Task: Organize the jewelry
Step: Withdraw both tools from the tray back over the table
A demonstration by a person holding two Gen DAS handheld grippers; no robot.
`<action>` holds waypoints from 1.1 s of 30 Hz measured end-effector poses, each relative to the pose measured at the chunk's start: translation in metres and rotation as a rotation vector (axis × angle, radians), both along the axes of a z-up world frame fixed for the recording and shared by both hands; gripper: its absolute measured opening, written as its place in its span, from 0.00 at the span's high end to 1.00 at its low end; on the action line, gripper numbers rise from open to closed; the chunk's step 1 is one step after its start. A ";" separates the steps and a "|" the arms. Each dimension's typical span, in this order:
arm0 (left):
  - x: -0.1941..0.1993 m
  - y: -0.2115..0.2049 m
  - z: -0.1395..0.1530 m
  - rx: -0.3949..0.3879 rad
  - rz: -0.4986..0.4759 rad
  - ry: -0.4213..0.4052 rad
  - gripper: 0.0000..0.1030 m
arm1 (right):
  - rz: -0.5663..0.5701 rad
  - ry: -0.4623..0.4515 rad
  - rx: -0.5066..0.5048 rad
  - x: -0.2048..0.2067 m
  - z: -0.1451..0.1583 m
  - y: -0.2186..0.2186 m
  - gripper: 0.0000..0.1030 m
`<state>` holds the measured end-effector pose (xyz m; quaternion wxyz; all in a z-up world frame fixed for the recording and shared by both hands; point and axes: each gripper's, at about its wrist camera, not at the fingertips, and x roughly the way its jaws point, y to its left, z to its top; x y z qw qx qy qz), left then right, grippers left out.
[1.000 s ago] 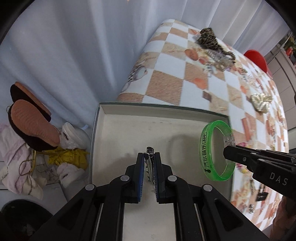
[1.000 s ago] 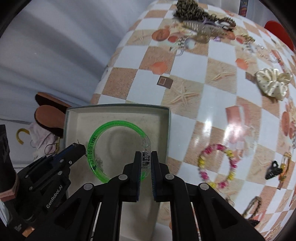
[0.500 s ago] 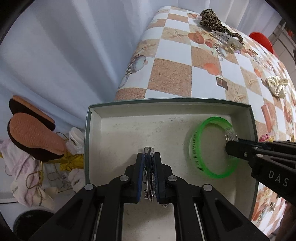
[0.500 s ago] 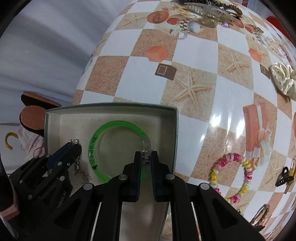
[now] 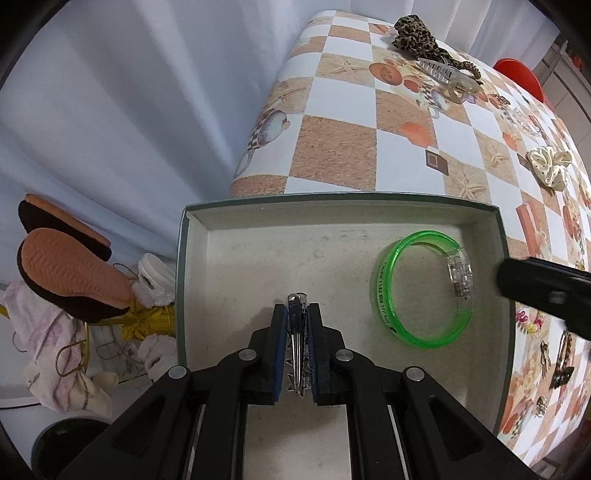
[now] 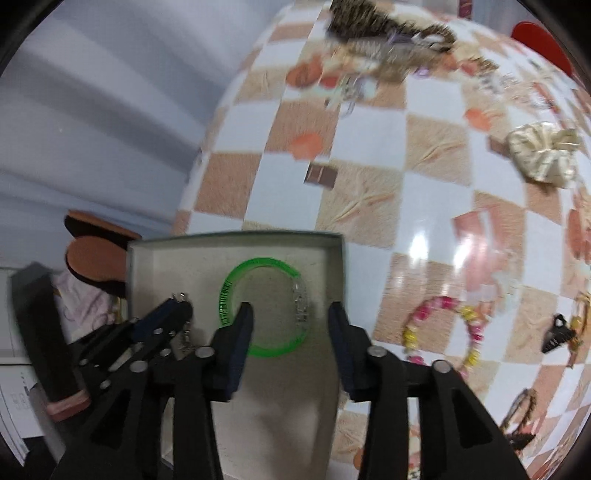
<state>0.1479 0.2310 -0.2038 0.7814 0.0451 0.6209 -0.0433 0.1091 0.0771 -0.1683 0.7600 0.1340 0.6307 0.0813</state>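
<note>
A green plastic bangle (image 5: 424, 288) with a clear clasp lies flat in the right part of the grey box (image 5: 258, 229); it also shows in the right wrist view (image 6: 264, 306). My left gripper (image 5: 297, 314) is shut on a silver metal hair clip (image 5: 297, 343) and holds it over the box floor. My right gripper (image 6: 290, 314) is open and empty just above the bangle, and its tip (image 5: 535, 284) shows beyond the box's right wall.
On the checkered tablecloth lie a cream scrunchie (image 6: 539, 155), a pink and yellow bead bracelet (image 6: 443, 332), a black claw clip (image 6: 557, 332), a leopard scrunchie (image 5: 413, 33) and a clear claw clip (image 5: 447, 77). Slippers (image 5: 66, 273) and clothes lie on the floor left.
My right gripper has opened and let go of the green bangle, which now lies in the box, and has drawn back. My left gripper stays shut on the clip.
</note>
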 end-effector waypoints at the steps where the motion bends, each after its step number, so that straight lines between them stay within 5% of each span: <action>1: 0.001 0.000 0.001 -0.001 0.000 0.002 0.82 | -0.010 -0.004 0.002 -0.005 0.005 -0.006 0.51; 2: 0.000 -0.003 0.003 0.001 -0.002 0.002 0.37 | -0.020 -0.005 0.001 -0.006 0.009 -0.011 0.51; 3: 0.000 -0.004 0.005 0.011 0.001 -0.003 0.09 | -0.029 -0.004 0.002 -0.011 0.011 -0.016 0.51; 4: -0.002 -0.006 0.010 0.037 0.011 -0.036 0.00 | -0.038 -0.001 0.003 -0.016 0.013 -0.022 0.51; 10: -0.007 -0.023 0.023 0.080 -0.052 -0.037 0.00 | -0.128 0.025 0.011 -0.027 0.032 -0.064 0.46; 15: -0.020 -0.037 0.043 0.094 -0.094 -0.054 0.00 | -0.193 0.033 0.007 -0.052 0.033 -0.094 0.21; 24: -0.050 -0.059 0.044 0.077 -0.178 0.016 0.00 | -0.378 0.071 -0.018 -0.110 0.039 -0.159 0.20; 33: -0.068 -0.096 0.067 0.009 -0.283 -0.011 0.00 | -0.539 0.094 -0.042 -0.154 0.042 -0.205 0.20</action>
